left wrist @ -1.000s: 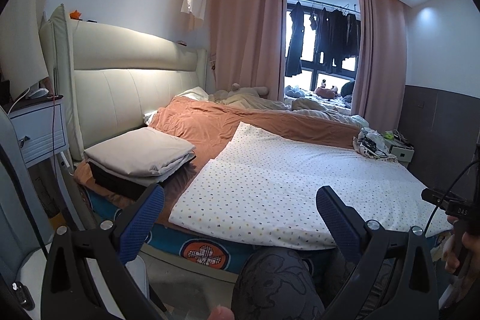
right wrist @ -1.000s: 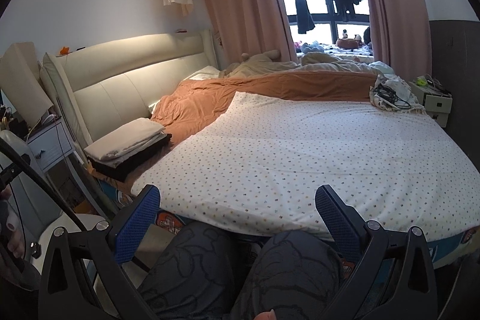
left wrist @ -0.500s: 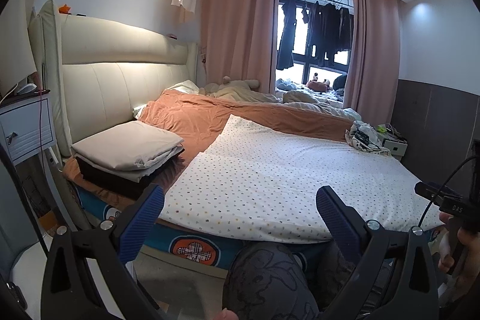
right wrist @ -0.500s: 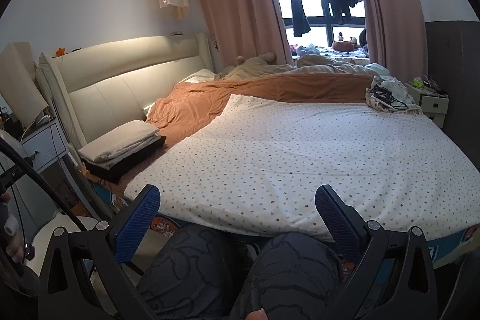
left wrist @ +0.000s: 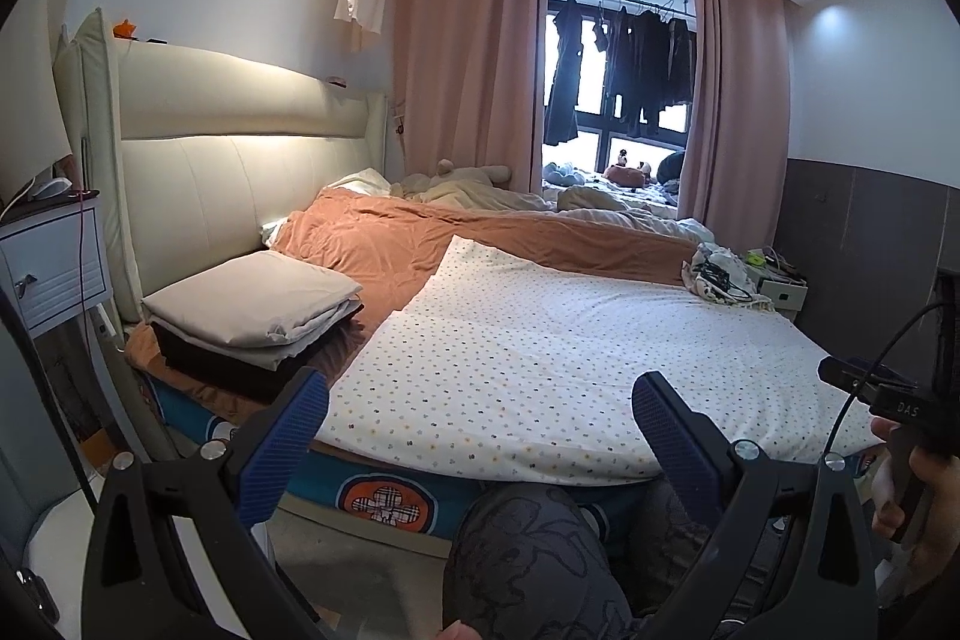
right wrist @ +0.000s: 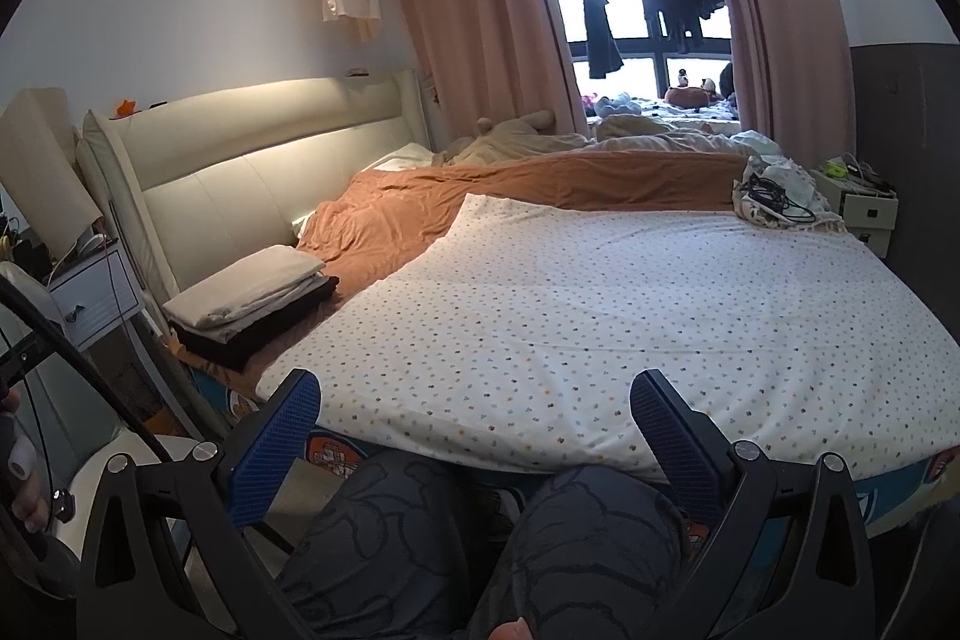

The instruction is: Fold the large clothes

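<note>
- Hovering off the near edge of the bed (left wrist: 384,496), the left gripper (left wrist: 480,436) holds nothing, its blue fingers (left wrist: 282,436) spread wide.
- Same on the other side: the right gripper (right wrist: 474,430) hangs above the person's knees (right wrist: 576,538), jaws wide apart and nothing between them.
- Compared with a second ago, the left wrist view has swung a little: the headboard (left wrist: 240,160) sits more square in frame and the bedside cabinet (left wrist: 54,268) has slid toward the left edge.
- The right wrist view has barely shifted; the bed looks slightly further off and lower.
- The dotted white sheet (right wrist: 600,316) lies spread flat over the bed exactly as before, its near hem hanging just past the mattress edge in front of both grippers.
- Neither gripper touches it.
- Beyond it, the orange blanket (left wrist: 420,244) stays rumpled against the headboard.
- A folded stack (left wrist: 252,310), beige cloth on top of dark cloth, rests unmoved on the bed's left corner, beside the sheet but apart from it.
- The right hand (left wrist: 912,490) shows at the edge of the left view, clasping its handle.
</note>
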`<state>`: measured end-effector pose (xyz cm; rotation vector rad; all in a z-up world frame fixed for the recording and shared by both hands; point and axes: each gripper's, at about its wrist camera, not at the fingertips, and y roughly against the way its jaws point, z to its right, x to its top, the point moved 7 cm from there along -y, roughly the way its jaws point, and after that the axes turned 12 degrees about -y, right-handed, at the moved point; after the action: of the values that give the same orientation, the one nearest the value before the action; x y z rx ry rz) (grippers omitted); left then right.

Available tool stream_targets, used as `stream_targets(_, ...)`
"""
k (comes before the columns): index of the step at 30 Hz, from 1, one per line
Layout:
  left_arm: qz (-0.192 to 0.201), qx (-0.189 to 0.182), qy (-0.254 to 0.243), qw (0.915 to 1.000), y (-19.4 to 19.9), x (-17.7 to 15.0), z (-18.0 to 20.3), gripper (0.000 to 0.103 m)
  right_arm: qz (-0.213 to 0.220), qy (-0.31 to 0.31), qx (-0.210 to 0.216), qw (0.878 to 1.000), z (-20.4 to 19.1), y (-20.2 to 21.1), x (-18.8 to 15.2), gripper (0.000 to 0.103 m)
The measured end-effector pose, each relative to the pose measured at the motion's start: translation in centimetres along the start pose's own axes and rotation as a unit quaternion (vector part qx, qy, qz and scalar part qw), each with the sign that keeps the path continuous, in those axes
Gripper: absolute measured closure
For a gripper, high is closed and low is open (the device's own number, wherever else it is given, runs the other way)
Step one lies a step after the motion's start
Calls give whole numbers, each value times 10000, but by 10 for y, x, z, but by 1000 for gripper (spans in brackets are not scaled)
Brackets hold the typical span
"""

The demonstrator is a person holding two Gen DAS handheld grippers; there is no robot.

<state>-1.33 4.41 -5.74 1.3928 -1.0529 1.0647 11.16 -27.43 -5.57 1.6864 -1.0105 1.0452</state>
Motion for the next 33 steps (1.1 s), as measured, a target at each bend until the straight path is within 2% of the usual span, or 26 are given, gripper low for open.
stream_targets(33, 60, -23, -49, 10000, 6, -3, 3, 0, 52, 55, 59, 10000, -4, 4, -3, 0)
